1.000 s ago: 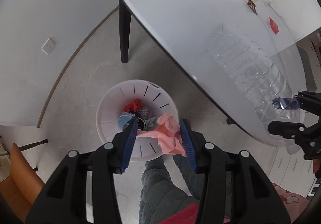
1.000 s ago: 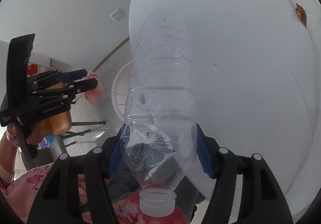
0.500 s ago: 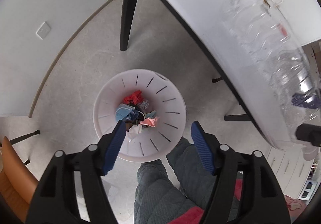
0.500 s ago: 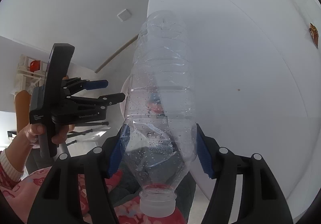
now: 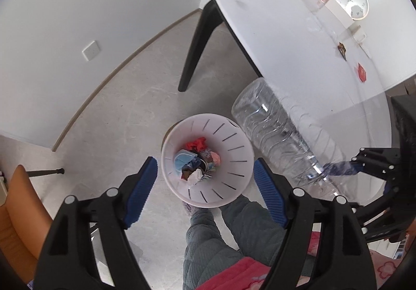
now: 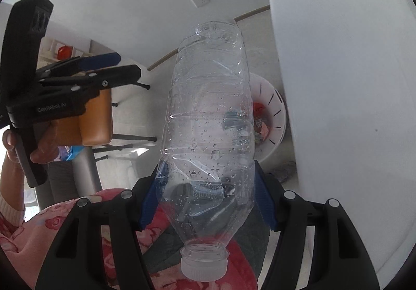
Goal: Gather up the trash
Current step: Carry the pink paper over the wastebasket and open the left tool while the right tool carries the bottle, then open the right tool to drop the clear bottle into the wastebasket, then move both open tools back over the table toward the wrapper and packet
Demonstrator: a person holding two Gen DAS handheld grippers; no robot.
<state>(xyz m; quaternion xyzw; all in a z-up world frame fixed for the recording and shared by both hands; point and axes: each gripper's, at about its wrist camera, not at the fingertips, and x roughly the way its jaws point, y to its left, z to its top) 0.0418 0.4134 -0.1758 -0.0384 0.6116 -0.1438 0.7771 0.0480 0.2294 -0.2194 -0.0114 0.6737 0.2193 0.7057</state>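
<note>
Above the slotted white bin [image 5: 235, 186], the left gripper [image 5: 205, 192] is just spreading wide, empty; the right gripper [image 6: 208, 201] is clamping a clear plastic bottle [image 6: 210, 118].

Open floor [image 5: 124, 113] is lying around the white bin [image 5: 243, 160], mouth unobstructed from above. Table edge [image 5: 241, 38] and black leg [image 5: 197, 43] are crowding its far side; clear bottle [image 5: 273, 131] is overhanging beside the rim; person's legs [image 5: 234, 232] are blocking the near side.
</note>
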